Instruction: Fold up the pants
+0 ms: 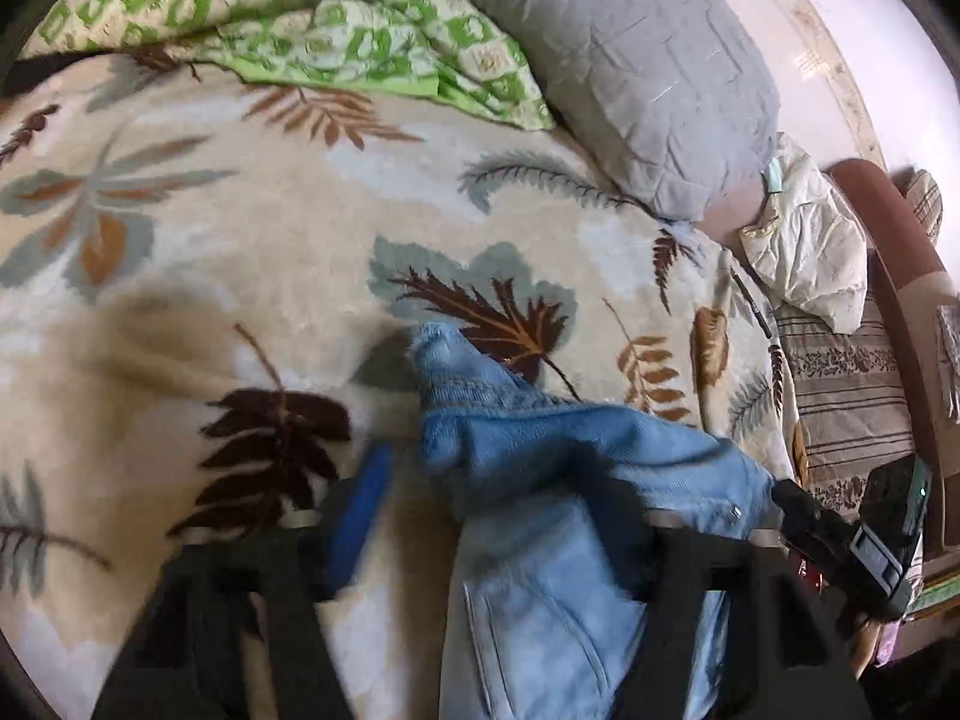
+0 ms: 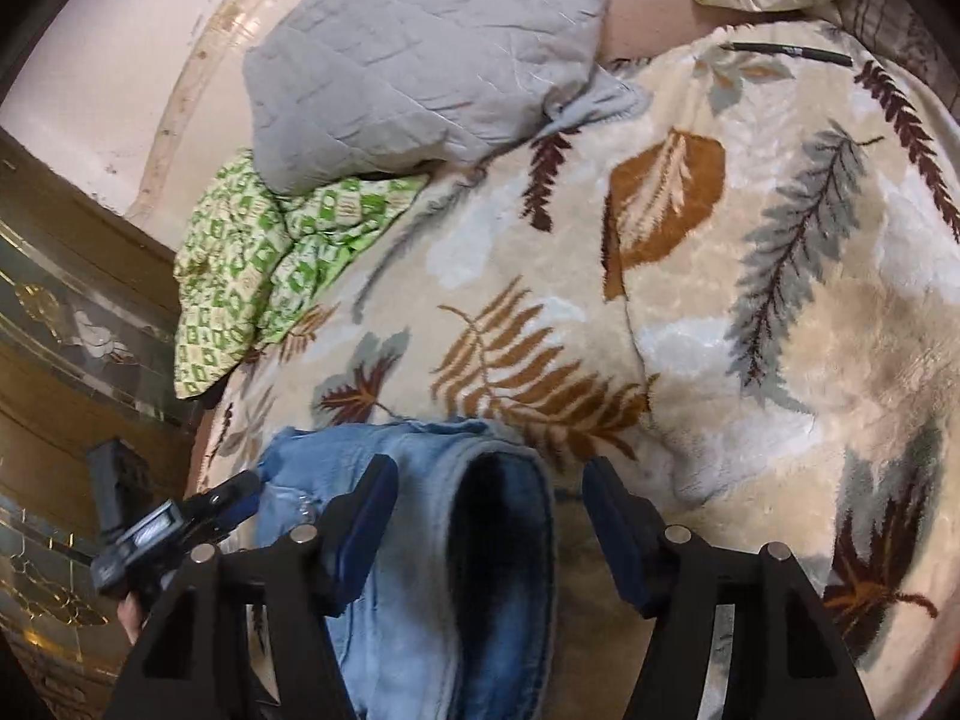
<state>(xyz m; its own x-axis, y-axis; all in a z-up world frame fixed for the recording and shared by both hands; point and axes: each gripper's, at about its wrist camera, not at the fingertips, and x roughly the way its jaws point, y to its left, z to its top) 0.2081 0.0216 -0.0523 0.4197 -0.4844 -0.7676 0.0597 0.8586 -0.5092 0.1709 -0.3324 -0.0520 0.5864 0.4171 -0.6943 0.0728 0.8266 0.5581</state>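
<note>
Light blue jeans (image 1: 540,600) lie bunched on a leaf-patterned blanket (image 1: 270,228). In the left wrist view my left gripper (image 1: 486,468) stands open around the bunched denim. Its blue left pad (image 1: 360,510) is clear of the cloth and its right finger is a dark blur over it. In the right wrist view the jeans (image 2: 420,552) show a dark opening at one end. My right gripper (image 2: 489,474) is open over that end, with a gap beside its right pad (image 2: 618,528). Each view shows the other gripper's black body at its edge (image 1: 852,546) (image 2: 156,534).
A grey quilted pillow (image 1: 630,60) (image 2: 420,60) and a green patterned quilt (image 1: 300,12) (image 2: 252,276) lie at the blanket's far side. A black pen (image 2: 786,51) rests on the blanket. A cream cushion (image 1: 804,252) sits on a brown sofa. A glass-fronted wooden cabinet (image 2: 60,330) stands nearby.
</note>
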